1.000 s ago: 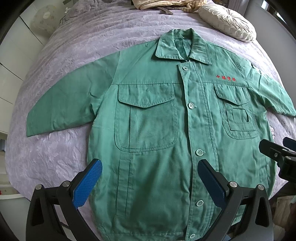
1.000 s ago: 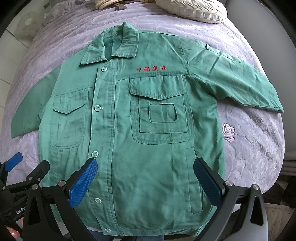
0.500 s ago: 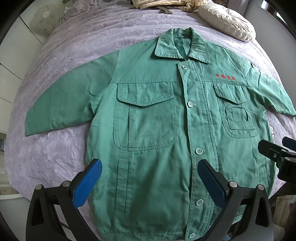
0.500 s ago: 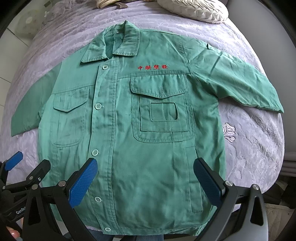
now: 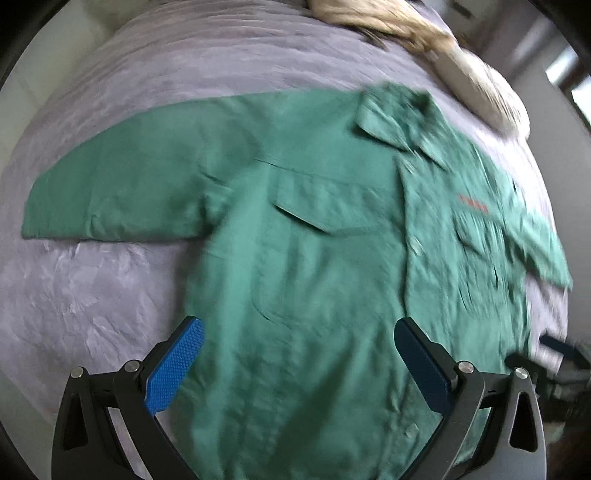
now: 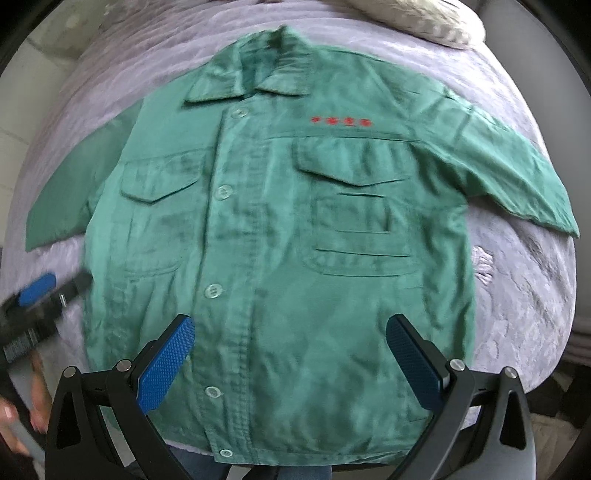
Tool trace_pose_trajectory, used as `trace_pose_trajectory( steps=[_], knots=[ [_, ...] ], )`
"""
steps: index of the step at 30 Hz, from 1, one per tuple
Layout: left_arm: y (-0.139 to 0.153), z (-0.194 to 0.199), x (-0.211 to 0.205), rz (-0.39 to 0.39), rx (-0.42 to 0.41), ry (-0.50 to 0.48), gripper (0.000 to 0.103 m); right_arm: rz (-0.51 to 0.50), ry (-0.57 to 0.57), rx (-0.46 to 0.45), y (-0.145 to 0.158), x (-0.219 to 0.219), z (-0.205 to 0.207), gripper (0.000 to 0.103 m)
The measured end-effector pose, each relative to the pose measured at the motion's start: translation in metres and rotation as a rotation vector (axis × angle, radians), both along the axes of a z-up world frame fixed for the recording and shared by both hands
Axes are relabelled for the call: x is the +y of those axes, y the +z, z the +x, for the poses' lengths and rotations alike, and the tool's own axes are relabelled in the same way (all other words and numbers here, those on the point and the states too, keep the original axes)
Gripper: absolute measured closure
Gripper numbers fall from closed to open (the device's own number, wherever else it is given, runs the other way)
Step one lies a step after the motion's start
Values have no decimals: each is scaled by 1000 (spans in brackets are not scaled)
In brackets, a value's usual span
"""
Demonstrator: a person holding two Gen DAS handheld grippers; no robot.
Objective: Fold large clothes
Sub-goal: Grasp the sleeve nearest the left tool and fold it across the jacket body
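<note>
A green button-up work jacket (image 5: 314, 266) (image 6: 288, 229) lies flat and face up on a bed, collar far, both sleeves spread out, red lettering on its right chest. My left gripper (image 5: 299, 343) hovers open above the jacket's lower left panel, nothing between its blue pads. My right gripper (image 6: 290, 339) hangs open over the lower front near the button placket. The left sleeve (image 5: 122, 192) stretches out to the left. Both views are motion-blurred.
The lilac textured bedspread (image 5: 85, 295) (image 6: 524, 295) covers the bed. A cream pillow (image 6: 436, 18) and a beige bundle (image 5: 424, 37) lie beyond the collar. The other gripper (image 6: 40, 295), held by a hand (image 6: 37, 410), shows at the left edge.
The left gripper has swung leftward and closer, so the left sleeve now fills more of its view. The right gripper moved forward over the jacket. Both stay open.
</note>
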State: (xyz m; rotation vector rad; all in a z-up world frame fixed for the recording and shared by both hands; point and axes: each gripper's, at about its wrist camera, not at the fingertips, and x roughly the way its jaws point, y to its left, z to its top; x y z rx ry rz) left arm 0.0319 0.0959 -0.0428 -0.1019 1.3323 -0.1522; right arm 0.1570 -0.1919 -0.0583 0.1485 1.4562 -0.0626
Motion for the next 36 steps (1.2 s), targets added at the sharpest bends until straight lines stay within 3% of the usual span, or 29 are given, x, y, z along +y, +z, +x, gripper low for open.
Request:
trace_pose_trajectory(
  steps=[3,6,13,17,20,21,22,23,24,25,27,30,36],
  knots=[
    [-9,19,52,-51,-38,117,0,6,51,-2,-4,23,8,0],
    [-20,35,110,-53,-95,237,0,18,110,1,-8,51,15,0],
    [-73,63,243,-133,-140,526,0,31,234,53,-29,108,22,0],
    [-104,80,285,-163,-133,622,0,20,284,78,-39,131,21,0],
    [-113,92,296,-167,-166,653,0,13,312,96,-48,142,21,0],
    [-110,95,298,-161,-191,665,7,11,318,105,-51,145,22,0],
    [-107,97,300,-148,-215,674,34,10,321,109,-52,147,22,0],
    [-105,99,301,-121,-216,680,52,7,322,111,-54,148,22,0],
    [-104,102,306,-114,-214,681,80,8,323,114,-55,150,22,0],
    [-103,102,308,-141,-226,682,94,10,322,115,-55,151,22,0],
    [-98,100,310,-191,-247,668,98,13,319,115,-59,154,25,0],
    [-73,103,296,-235,-318,565,99,22,308,108,-61,152,26,0],
    [5,119,207,-325,-479,268,99,58,241,88,-54,118,27,0]
  ],
)
